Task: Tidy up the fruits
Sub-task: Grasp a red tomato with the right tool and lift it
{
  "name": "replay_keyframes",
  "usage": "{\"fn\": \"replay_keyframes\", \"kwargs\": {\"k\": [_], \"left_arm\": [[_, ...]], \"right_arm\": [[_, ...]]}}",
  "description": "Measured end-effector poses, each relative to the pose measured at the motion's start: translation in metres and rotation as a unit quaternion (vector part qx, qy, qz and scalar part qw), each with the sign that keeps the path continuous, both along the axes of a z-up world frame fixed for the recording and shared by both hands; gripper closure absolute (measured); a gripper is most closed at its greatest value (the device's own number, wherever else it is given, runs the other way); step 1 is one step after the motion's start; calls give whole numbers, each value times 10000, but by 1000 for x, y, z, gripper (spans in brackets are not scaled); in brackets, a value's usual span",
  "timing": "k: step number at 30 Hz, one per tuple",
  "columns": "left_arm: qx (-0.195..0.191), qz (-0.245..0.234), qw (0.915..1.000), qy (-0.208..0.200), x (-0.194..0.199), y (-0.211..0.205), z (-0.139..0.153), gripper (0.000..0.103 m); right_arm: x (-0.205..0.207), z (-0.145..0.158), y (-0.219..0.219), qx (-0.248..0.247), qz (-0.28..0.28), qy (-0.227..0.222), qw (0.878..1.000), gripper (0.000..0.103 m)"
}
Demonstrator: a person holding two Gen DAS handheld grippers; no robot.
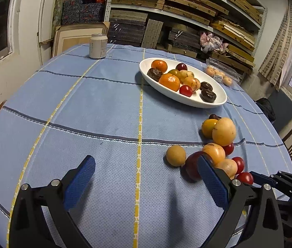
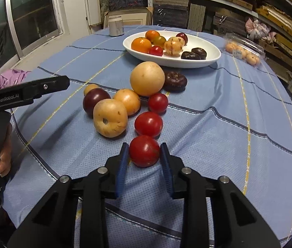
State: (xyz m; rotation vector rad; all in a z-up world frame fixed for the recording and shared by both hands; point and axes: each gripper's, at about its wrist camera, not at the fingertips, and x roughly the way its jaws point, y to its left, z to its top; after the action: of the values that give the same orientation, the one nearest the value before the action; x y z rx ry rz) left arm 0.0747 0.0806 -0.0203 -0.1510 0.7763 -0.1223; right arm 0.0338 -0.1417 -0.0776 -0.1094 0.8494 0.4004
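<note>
White oval dish [image 2: 212, 60] of oranges [image 2: 141, 45], tomatoes, dark fruits on blue cloth [image 2: 218, 136]

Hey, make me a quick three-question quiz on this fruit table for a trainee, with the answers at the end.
1. True or false: the right gripper is closed on a red tomato.
2. Which is empty? A) the left gripper B) the white dish C) the clear plastic pack
3. Fill in: the drinks can stands on the blue cloth, ____ the dish.

Key
1. True: both blue pads sit against the tomato's sides.
2. A: its jaws stand wide apart over bare cloth, with nothing between them.
3. Outside, off to the dish's left in both views.
</note>
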Motion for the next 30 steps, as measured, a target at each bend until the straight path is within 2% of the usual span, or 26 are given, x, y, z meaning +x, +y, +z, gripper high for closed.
{"fn": "replay_keyframes", "kwargs": {"k": [1, 5, 8, 10, 13, 15, 20, 25, 30], "left_arm": [[-9, 27, 10000, 21, 0, 1, -1, 4], [101, 124, 9998, 108, 3, 1, -4, 4], [323, 121, 9993, 108, 3, -5, -5, 4], [352, -36, 9993, 73, 2, -9, -4, 4], [421, -226, 9987, -188, -7, -17, 2, 4], [575, -270, 9977, -254, -9, -24, 2, 4], [752, -485, 9960, 71, 5, -37, -9, 4], [949, -660, 9933, -3, 15, -53, -11, 4], [1315, -856, 9876, -71, 27, -73, -17, 3]], "right_arm": [[0, 1, -3, 90, -41, 1, 10000, 73], [6, 3, -51, 1193, -643, 109, 9907, 73], [6, 5, -67, 1560, -809, 74, 9844, 73], [5, 6, -65, 1516, -770, 46, 9854, 73], [3, 9, -65, 1547, -706, -4, 9854, 73], [3, 9, -67, 1619, -718, -1, 9842, 73], [1, 11, -65, 1656, -648, -28, 9841, 73], [1, 10, -66, 1728, -639, 11, 9829, 73], [2, 10, -66, 1755, -631, 13, 9825, 72]]}}
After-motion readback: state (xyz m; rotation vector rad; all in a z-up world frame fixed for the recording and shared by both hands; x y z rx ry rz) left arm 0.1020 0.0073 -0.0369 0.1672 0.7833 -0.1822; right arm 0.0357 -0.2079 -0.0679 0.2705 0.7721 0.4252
